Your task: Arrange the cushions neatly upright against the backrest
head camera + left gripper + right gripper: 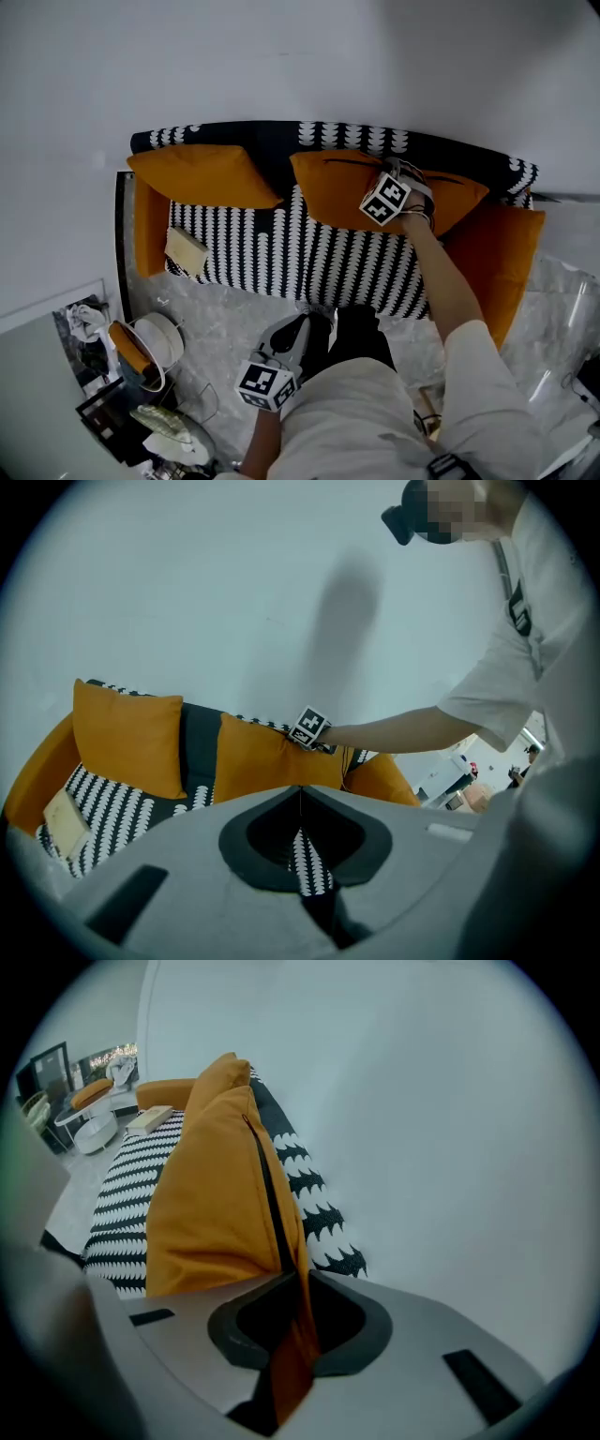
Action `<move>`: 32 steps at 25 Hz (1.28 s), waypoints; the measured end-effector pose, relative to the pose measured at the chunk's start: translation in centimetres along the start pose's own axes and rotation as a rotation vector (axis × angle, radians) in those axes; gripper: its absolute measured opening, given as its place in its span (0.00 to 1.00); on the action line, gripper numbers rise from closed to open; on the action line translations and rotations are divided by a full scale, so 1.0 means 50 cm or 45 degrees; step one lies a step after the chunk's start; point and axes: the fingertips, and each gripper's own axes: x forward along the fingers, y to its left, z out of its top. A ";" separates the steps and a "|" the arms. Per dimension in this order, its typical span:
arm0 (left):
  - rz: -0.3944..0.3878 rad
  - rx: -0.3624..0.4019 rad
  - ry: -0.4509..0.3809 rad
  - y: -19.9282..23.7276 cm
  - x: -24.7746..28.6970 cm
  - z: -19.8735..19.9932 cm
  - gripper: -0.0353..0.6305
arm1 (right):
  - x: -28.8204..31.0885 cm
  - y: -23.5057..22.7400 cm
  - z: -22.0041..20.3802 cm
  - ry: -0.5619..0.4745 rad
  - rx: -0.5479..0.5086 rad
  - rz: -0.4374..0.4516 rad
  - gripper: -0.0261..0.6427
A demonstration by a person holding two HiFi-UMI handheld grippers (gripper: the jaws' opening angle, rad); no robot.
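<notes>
- Only the right gripper view shows the grip itself. The right gripper has its jaws clamped on the top seam of the right cushion, with orange cloth pinched between them beside the dark zip line.
- The head view shows where that cushion sits. It leans on the backrest of the sofa, in the right half and tilted rather than square. The left cushion leans on the backrest near the left end, apart from the other.
- The left gripper view shows the left gripper with its jaws together and nothing between them. Only the striped seat shows past them.
- The right arm is stretched forward over the seat, and its gripper angles down onto the cushion's top edge. The left gripper is held low, close to the body over the floor, and points towards the sofa.
- The striped seat lies open in front of both cushions. A pale flat block lies at the seat's left front corner. The wall stands just behind the backrest.
</notes>
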 end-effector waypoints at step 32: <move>-0.499 0.285 -0.058 0.231 -0.166 0.043 0.07 | -0.456 0.332 0.168 -0.049 0.524 -0.062 0.07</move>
